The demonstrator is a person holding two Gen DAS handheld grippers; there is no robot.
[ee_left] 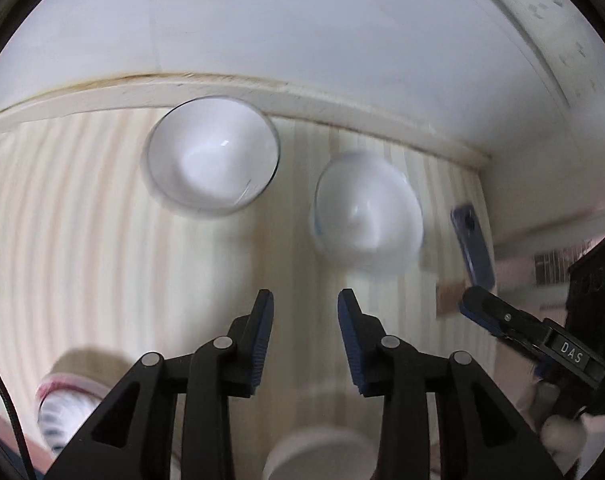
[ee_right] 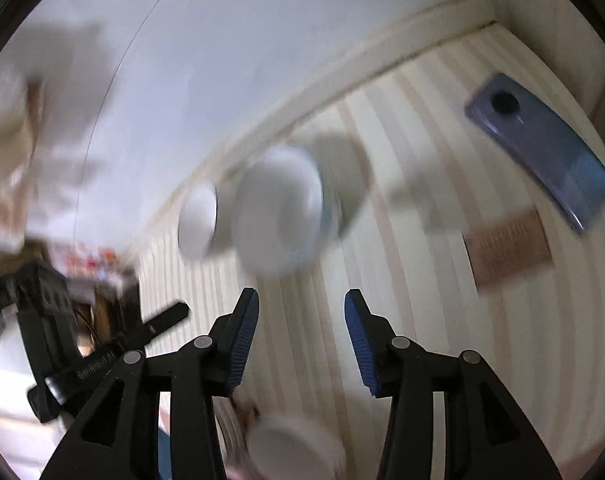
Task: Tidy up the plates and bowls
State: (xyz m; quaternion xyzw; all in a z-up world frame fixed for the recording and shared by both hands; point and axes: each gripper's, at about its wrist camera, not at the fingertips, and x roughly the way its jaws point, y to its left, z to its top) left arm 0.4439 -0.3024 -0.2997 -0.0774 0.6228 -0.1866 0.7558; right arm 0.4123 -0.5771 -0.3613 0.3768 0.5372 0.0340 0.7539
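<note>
Two white bowls stand on a striped cream table [ee_left: 82,220]. In the left wrist view the left bowl [ee_left: 212,156] sits near the back wall and the right bowl [ee_left: 368,216] is blurred beside it. My left gripper [ee_left: 305,300] is open and empty, a little short of both bowls. My right gripper [ee_right: 301,298] is open and empty; it shows from the side in the left wrist view [ee_left: 474,300]. In the right wrist view the near bowl [ee_right: 280,210] and the far bowl [ee_right: 198,220] lie ahead of it, blurred. A white round dish [ee_left: 322,456] lies under my left gripper, also seen in the right wrist view [ee_right: 294,446].
A blue phone [ee_right: 542,144] lies on the table at the right, also seen in the left wrist view [ee_left: 472,246]. A brown card [ee_right: 508,246] lies near it. A white wall [ee_left: 302,32] backs the table. A striped cloth-like object [ee_left: 62,408] sits low left.
</note>
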